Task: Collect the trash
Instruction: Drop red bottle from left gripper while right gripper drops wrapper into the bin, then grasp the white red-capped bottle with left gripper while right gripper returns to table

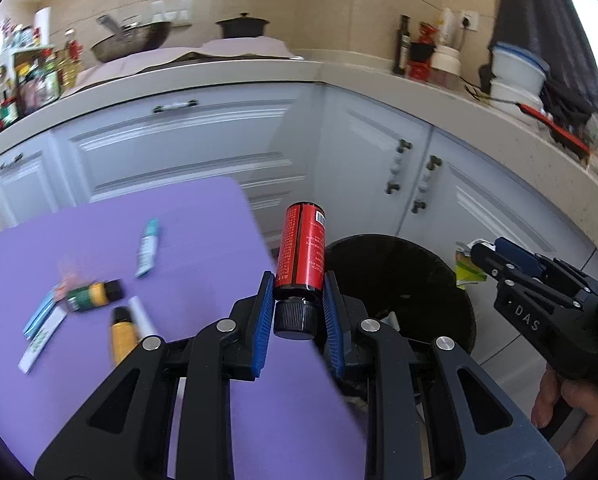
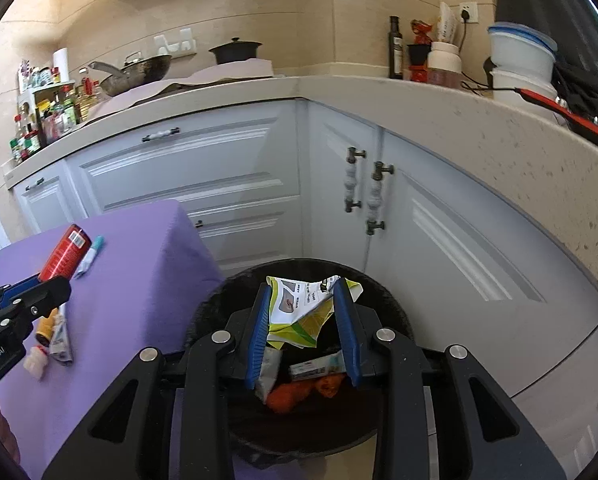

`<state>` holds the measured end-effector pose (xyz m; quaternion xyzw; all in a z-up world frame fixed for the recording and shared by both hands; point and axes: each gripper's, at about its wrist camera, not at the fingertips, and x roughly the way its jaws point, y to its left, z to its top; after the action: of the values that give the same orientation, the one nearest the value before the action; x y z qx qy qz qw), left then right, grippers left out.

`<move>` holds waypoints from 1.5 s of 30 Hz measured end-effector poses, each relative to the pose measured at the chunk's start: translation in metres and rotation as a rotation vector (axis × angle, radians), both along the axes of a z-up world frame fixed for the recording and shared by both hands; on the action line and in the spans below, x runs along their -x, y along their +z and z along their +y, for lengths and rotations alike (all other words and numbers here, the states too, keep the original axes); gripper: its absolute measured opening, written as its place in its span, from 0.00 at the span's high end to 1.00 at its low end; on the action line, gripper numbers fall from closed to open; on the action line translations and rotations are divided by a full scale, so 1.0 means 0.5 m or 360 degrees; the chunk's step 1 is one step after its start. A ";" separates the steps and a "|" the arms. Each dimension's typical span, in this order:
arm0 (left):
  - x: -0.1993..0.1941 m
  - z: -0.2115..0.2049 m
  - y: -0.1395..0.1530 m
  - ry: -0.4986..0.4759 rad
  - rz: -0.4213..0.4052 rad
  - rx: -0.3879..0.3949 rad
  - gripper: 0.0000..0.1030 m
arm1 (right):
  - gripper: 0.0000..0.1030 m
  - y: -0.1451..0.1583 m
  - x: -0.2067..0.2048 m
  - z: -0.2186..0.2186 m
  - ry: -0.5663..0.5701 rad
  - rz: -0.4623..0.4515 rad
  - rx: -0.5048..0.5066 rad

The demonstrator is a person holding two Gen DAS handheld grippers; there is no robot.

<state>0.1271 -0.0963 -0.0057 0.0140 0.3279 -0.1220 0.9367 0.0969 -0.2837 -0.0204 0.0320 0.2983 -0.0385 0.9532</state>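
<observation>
Both wrist views close, facing cabinets; share bin [image 1: 399, 280].

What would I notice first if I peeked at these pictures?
Probably the red bottle, pinched between the left gripper's blue fingers beside the purple table. Next, the crumpled yellow-green wrapper in the right gripper, held right over the black trash bin, which already holds some scraps.

The right gripper [image 1: 483, 257] body reads "DAS". The left gripper [image 2: 39, 286] body shows "enRobot.AI", cut off. Print on the red bottle [image 1: 302, 254] is too small to read.
</observation>
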 end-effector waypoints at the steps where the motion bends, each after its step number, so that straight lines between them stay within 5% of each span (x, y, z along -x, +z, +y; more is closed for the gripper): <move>1: -0.006 -0.013 -0.004 -0.0012 0.0002 -0.0008 0.77 | 0.68 -0.006 -0.004 -0.011 -0.0006 0.0005 -0.0005; 10: -0.071 -0.114 -0.067 -0.0061 0.0076 -0.0094 0.76 | 0.67 -0.046 -0.032 -0.061 -0.0018 0.0031 -0.0046; 14: -0.092 -0.128 -0.088 -0.0041 0.0109 -0.0114 0.60 | 0.57 -0.067 -0.047 -0.069 -0.0013 0.0046 -0.0059; 20: -0.093 -0.115 -0.082 -0.0006 0.0115 -0.0107 0.54 | 0.53 -0.069 -0.045 -0.075 -0.0038 0.0039 -0.0080; 30: -0.037 -0.023 -0.041 0.0107 0.0081 -0.0099 0.48 | 0.41 -0.046 -0.020 -0.022 -0.0007 0.0023 -0.0065; 45: 0.077 0.199 -0.049 0.0447 0.0134 -0.0138 0.47 | 0.39 -0.032 0.012 0.121 0.0170 0.0045 -0.0081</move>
<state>0.0888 0.0032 -0.0300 0.0031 0.3706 0.0241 0.9285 0.0910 -0.2233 -0.0365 0.0398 0.3138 0.0197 0.9484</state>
